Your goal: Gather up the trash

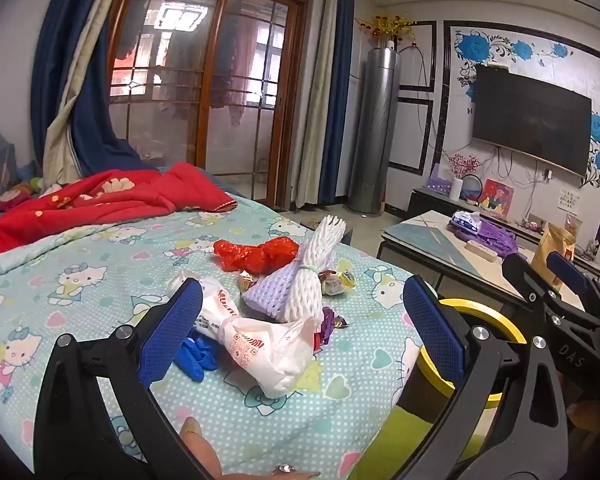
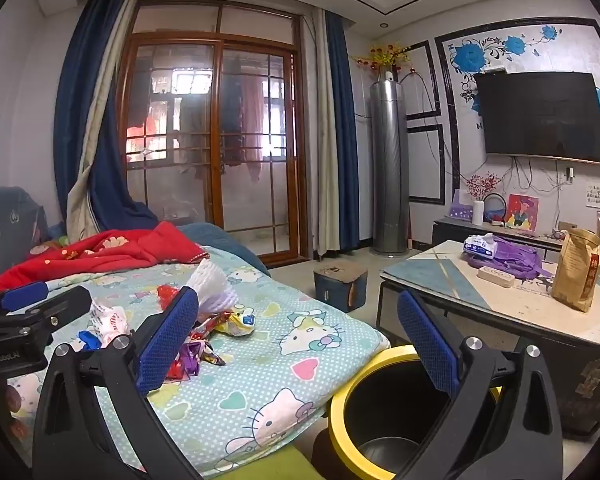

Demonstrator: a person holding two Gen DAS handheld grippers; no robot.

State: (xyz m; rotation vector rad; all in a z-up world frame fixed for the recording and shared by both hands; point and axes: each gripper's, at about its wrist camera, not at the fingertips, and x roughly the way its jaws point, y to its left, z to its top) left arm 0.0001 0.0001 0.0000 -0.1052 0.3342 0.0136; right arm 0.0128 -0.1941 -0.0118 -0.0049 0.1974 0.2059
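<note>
Trash lies piled on the Hello Kitty bedsheet [image 1: 80,264]: a white plastic bag [image 1: 256,344], a blue glove [image 1: 196,354], a red plastic bag [image 1: 260,256], a white foam net bundle [image 1: 312,276], a purple foam net [image 1: 270,290] and candy wrappers [image 2: 204,340]. A black bin with a yellow rim [image 2: 384,412] stands on the floor beside the bed. My left gripper [image 1: 300,332] is open and empty, just short of the white bag. My right gripper [image 2: 296,344] is open and empty, above the bed's edge and the bin.
A red quilt [image 1: 100,200] lies at the bed's far end. A low table [image 2: 512,300] to the right holds a brown paper bag [image 2: 576,276], purple bag and tissues. A small stool [image 2: 340,284] stands on the floor beyond the bed.
</note>
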